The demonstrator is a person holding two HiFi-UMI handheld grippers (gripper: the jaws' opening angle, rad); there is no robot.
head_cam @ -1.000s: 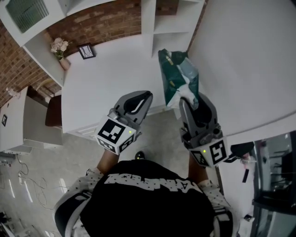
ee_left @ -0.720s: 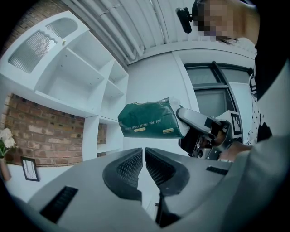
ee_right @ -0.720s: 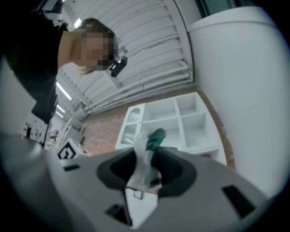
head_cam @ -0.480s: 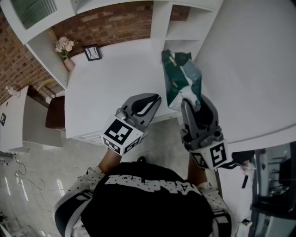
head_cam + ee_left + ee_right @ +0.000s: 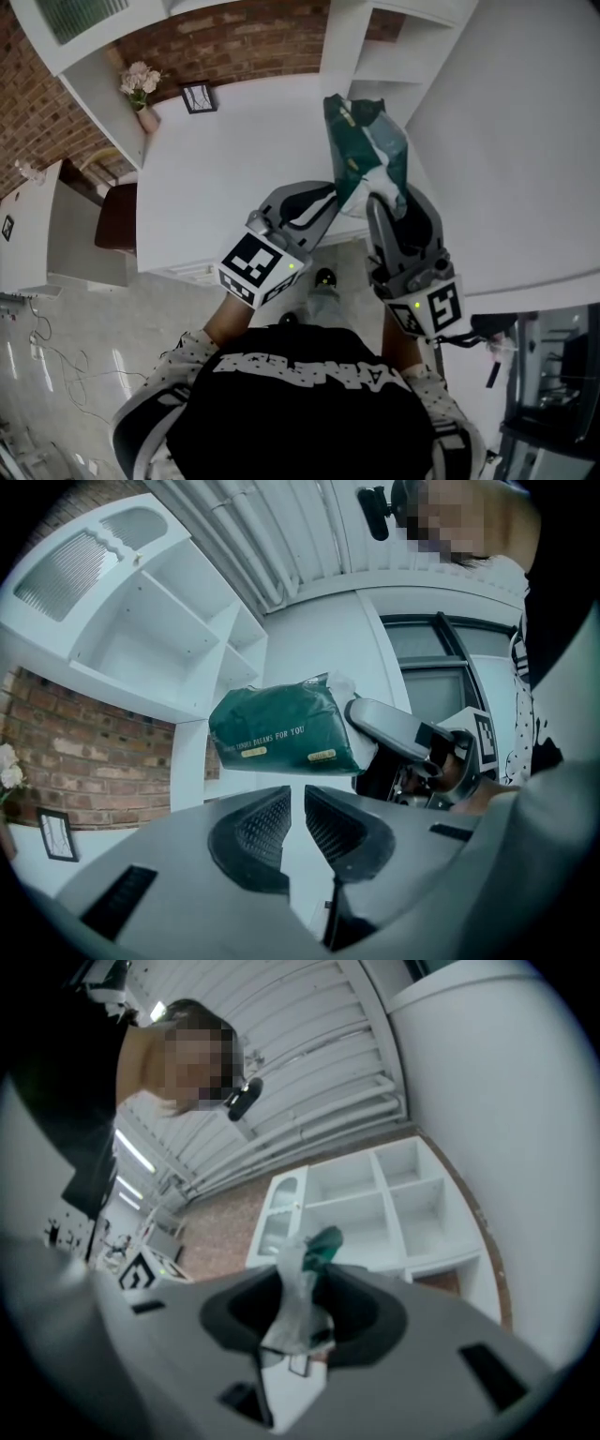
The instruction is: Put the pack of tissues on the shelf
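Loads of free room over the bare tabletop point(image 5: 234, 159), centre frame. Only clutter: flower vase point(image 5: 141, 92) and picture frame point(image 5: 199, 97), upper left. Shelf cubbies point(image 5: 343, 42) up top are open; white wall point(image 5: 511, 141) crowds the right.

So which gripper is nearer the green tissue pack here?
Right. The right gripper is clamped on the white end of the tissue pack. The left gripper sits close beside it, to its left; its fingers have just been opening, nothing between them.

Glossy plastic pack of tissues point(image 5: 356, 155), rough brick wall point(image 5: 234, 47).
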